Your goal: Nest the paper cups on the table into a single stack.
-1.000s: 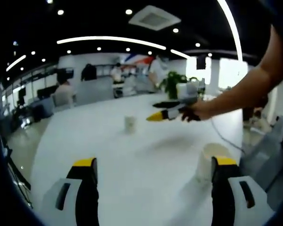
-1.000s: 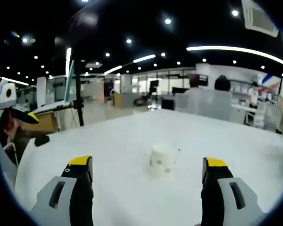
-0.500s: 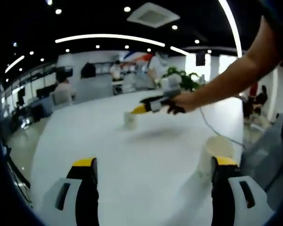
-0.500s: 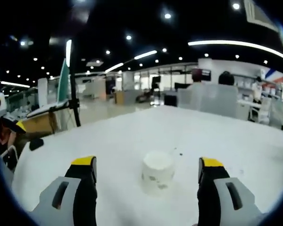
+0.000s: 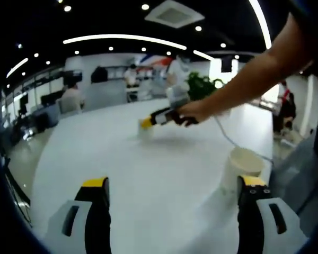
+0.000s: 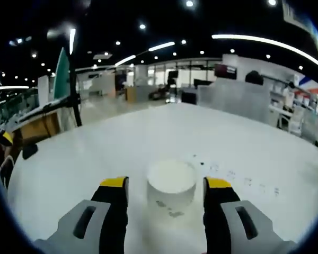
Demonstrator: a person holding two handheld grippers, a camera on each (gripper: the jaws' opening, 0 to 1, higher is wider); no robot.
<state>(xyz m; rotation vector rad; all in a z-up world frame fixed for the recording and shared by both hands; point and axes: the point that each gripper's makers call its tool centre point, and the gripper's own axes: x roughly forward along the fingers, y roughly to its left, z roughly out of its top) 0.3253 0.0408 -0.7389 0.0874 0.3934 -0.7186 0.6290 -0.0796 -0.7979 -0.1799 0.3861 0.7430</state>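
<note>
White paper cup (image 6: 171, 189) stands upright on the white table (image 6: 95, 153), directly between the two yellow-tipped jaws of the right gripper (image 6: 167, 185) in the right gripper view. The jaws sit close on either side of the cup, narrowed toward it, though whether they press its wall cannot be told. In the left gripper view, that same gripper (image 5: 146, 123), held in the person's hand (image 5: 193, 111), reaches across the table to this far cup, which is mostly hidden behind its tip. A second paper cup (image 5: 240, 170) stands upright near the table's edge, just beside the right-hand jaw of the left gripper (image 5: 172, 185), outside the gap. The left gripper's jaws are spread wide with nothing between them, hovering over bare tabletop. Beyond the far cup sits a green plant (image 5: 200, 87).
</note>
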